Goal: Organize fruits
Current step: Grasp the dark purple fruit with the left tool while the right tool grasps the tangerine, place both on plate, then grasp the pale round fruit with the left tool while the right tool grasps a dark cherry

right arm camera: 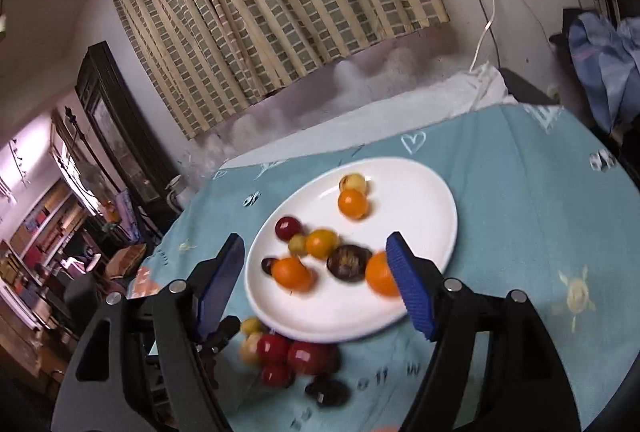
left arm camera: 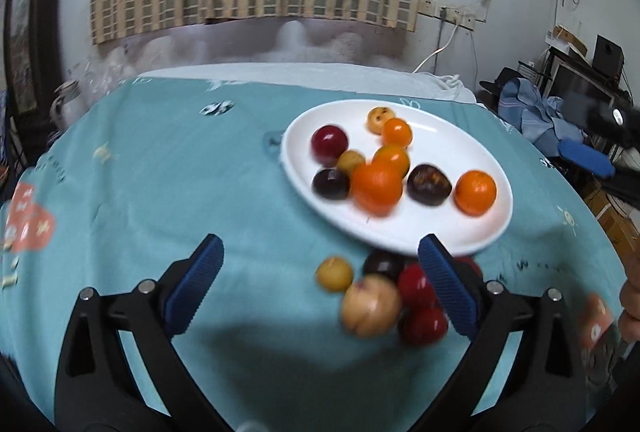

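Hovering over the teal tablecloth (left arm camera: 160, 168), left gripper (left arm camera: 320, 284) spread wide with nothing in it, loose fruit pile (left arm camera: 384, 296) between its fingers, right gripper (right arm camera: 316, 280) also spread, white plate (right arm camera: 420, 200) of fruit just ahead

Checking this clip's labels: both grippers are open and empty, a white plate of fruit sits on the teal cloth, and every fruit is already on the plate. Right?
Not quite. Several fruits lie on the cloth beside the plate, as the left wrist view shows. The left gripper and right gripper are indeed open and empty.
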